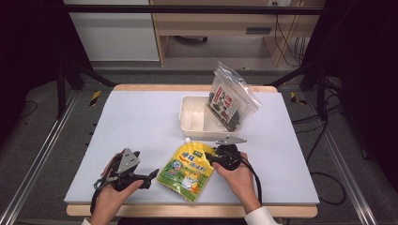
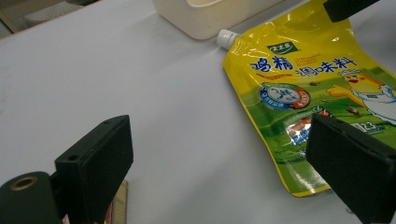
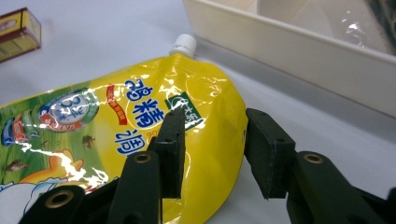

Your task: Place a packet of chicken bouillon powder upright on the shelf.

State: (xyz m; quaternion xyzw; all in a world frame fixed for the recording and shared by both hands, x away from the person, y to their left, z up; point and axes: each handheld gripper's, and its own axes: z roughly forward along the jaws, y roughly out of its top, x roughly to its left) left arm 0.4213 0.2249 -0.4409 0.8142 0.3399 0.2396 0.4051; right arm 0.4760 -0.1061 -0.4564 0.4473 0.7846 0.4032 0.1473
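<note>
A yellow spouted seasoning pouch point(image 1: 185, 171) lies flat on the table near the front edge, its white cap pointing at the tray. My right gripper point(image 1: 210, 159) is at the pouch's upper right corner. In the right gripper view the right gripper point(image 3: 215, 149) stands open, one jaw over the pouch point(image 3: 93, 126) and the other just past its edge, with a gap still showing. My left gripper point(image 1: 150, 178) sits left of the pouch; the left gripper point(image 2: 219, 163) is open wide with bare table between its jaws and the pouch point(image 2: 299, 88) ahead to the right.
A white tray point(image 1: 191, 112) stands beyond the pouch, with a clear bag of dark seaweed point(image 1: 230, 101) leaning in its right end. A small reddish box point(image 1: 112, 164) lies under my left hand's gripper, seen as the box point(image 3: 18, 30) far left.
</note>
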